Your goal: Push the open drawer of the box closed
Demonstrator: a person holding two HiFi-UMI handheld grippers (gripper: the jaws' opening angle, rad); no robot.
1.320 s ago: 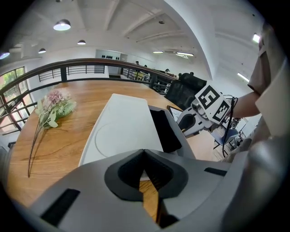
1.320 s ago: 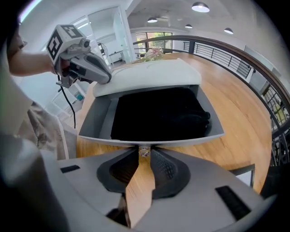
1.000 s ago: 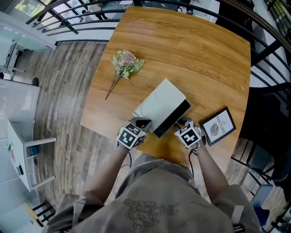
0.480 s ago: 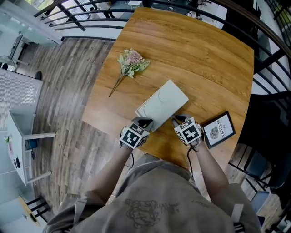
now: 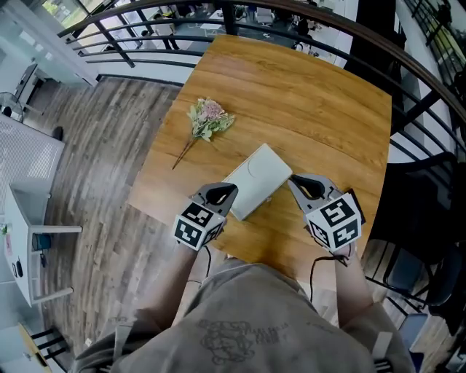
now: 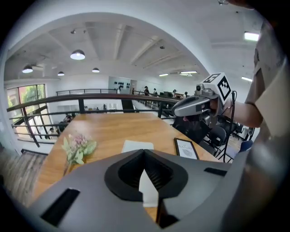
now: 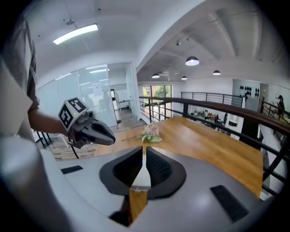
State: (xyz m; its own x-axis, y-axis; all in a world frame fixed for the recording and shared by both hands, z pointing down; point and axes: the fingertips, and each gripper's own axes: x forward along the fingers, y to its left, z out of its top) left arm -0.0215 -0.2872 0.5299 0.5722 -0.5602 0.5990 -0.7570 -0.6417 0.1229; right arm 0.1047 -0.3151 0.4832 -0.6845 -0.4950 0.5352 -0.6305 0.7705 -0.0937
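The white box (image 5: 256, 180) lies near the front of the wooden table (image 5: 320, 102), and its drawer sits flush, closed. My left gripper (image 5: 233, 189) hovers above the box's near left corner, shut and empty. My right gripper (image 5: 293, 179) hangs above the table beside the box's right end; its jaws have just been closing with nothing between them and now stand shut. In the left gripper view the box (image 6: 137, 146) shows past the closed tips (image 6: 144, 152), with the right gripper (image 6: 199, 102) held high at the right. In the right gripper view the left gripper (image 7: 88, 129) floats at the left.
A small bunch of dried flowers (image 5: 207, 119) lies on the table's left side, beyond the box. A black-framed picture (image 6: 186, 148) lies flat to the right of the box. A dark railing (image 5: 240, 18) curves round the table's far side, with wood floor at the left.
The drawer stood open a second ago and was pushed in by half a second ago. Since then both grippers have lifted up off the box, toward the head camera.
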